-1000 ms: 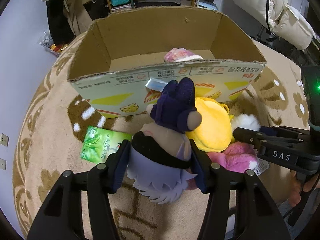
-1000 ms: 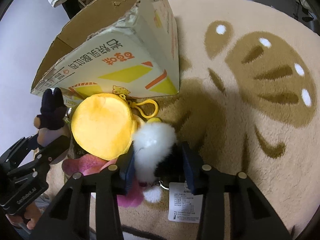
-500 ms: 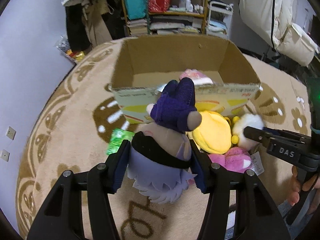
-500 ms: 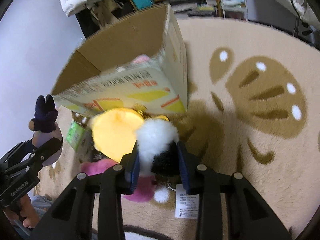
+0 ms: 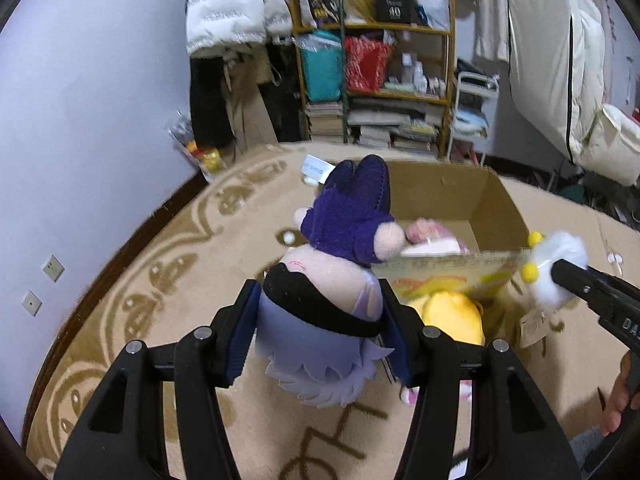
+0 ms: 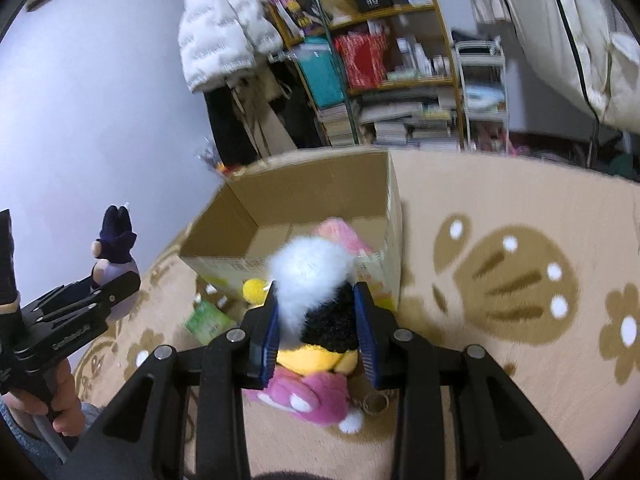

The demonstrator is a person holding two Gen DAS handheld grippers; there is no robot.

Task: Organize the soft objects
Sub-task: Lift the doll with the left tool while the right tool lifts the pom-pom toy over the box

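Observation:
My left gripper [image 5: 320, 300] is shut on a plush doll [image 5: 344, 216] with a dark purple hat and a lilac skirt, held up above the rug. The right gripper [image 6: 316, 304] is shut on a fluffy white and black toy [image 6: 312, 268] with small yellow pompoms, also lifted. Just beyond both stands an open cardboard box [image 6: 304, 196] with a pink plush [image 6: 340, 232] inside. A round yellow plush [image 5: 452, 316] and a pink plush [image 6: 316, 396] lie on the rug in front of the box. The left wrist view shows the fluffy toy [image 5: 560, 252] at the right.
A beige patterned rug [image 6: 500, 220] covers the floor. A green packet [image 6: 208, 320] lies left of the box. A crowded shelf [image 5: 376, 92], hanging coats and a white wall stand behind the box. A hand [image 6: 40, 400] holds the left gripper's handle.
Both grippers have risen with their toys and tilted up, so the shelf and wall now show. The fluffy toy has come off the rug, away from the yellow and pink plushes.

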